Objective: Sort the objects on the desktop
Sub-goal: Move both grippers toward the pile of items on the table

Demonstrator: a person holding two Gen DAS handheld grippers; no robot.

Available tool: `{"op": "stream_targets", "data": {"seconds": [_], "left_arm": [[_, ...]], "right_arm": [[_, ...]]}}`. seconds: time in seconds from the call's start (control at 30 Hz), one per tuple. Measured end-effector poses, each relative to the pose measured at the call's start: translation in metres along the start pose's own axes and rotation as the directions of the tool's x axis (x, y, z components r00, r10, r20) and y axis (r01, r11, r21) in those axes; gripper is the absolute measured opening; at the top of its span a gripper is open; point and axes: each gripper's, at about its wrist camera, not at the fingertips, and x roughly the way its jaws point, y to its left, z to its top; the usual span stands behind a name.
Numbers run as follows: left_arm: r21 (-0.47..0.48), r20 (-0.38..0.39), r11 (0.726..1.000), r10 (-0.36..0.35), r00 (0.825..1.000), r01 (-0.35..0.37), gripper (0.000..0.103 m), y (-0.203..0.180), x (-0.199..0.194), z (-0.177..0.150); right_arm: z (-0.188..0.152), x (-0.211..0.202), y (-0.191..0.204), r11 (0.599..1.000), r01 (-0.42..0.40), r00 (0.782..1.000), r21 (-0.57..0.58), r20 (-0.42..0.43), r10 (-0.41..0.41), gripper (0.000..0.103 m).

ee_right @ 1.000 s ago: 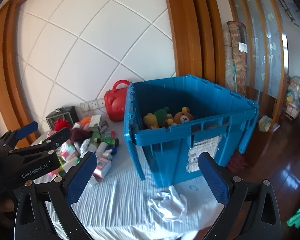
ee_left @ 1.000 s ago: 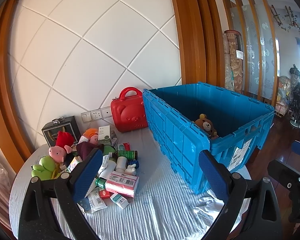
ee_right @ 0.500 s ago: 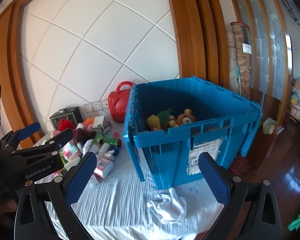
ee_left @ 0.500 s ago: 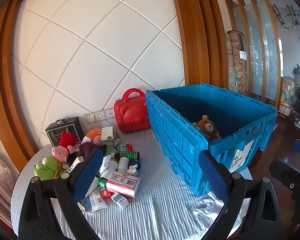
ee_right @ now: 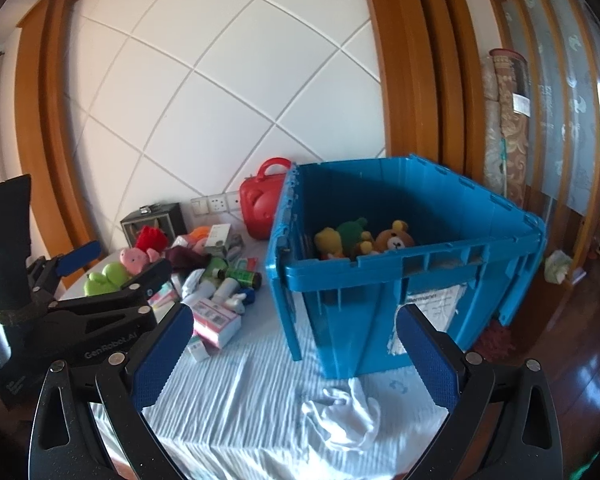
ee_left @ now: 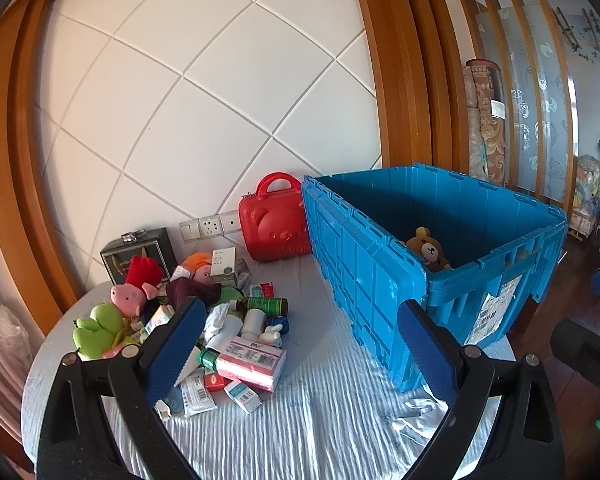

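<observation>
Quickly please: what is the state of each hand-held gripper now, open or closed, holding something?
Left hand-held gripper: open, holding nothing.
Right hand-held gripper: open, holding nothing.

White diamond-panelled wall [ee_left: 204, 92] framed in orange wood, wall sockets [ee_left: 210, 227] low down, rolled patterned rugs [ee_right: 508, 120] standing at right.

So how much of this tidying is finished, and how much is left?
Done: a brown bear, a yellow toy and a green toy lie in the blue crate. In hand: nothing; the left gripper and right gripper are both open. Left: the pink pig, green plush, bottles and medicine boxes piled on the table.
</observation>
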Motion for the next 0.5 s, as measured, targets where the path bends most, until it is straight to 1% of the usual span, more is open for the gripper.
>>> {"op": "stream_targets", "data": {"seconds": [0.07, 0.13, 0.3, 0.5], "left_arm": [[0.007, -0.027, 1.000, -0.001, 1.000, 0.002, 0.098, 0.002, 0.005, -0.005], [0.021, -0.034, 1.000, 0.011, 0.999, -0.010, 0.098, 0.004, 0.007, -0.010], [0.005, -0.064, 1.000, 0.027, 0.998, -0.027, 0.098, 0.016, 0.020, -0.018], [-0.021, -0.098, 0.999, 0.048, 0.994, -0.050, 0.098, 0.048, 0.043, -0.025]], "right_arm": [[-0.003, 0.005, 0.003, 1.000, -0.020, 1.000, 0.000, -0.008, 0.020, 0.103], [-0.005, 0.011, 0.007, 0.999, -0.032, 0.999, -0.009, -0.023, 0.032, 0.103], [-0.009, 0.026, 0.020, 0.998, -0.047, 0.998, -0.033, -0.052, 0.045, 0.103], [-0.008, 0.054, 0.044, 0.994, -0.091, 0.992, -0.064, -0.093, 0.084, 0.103]]}}
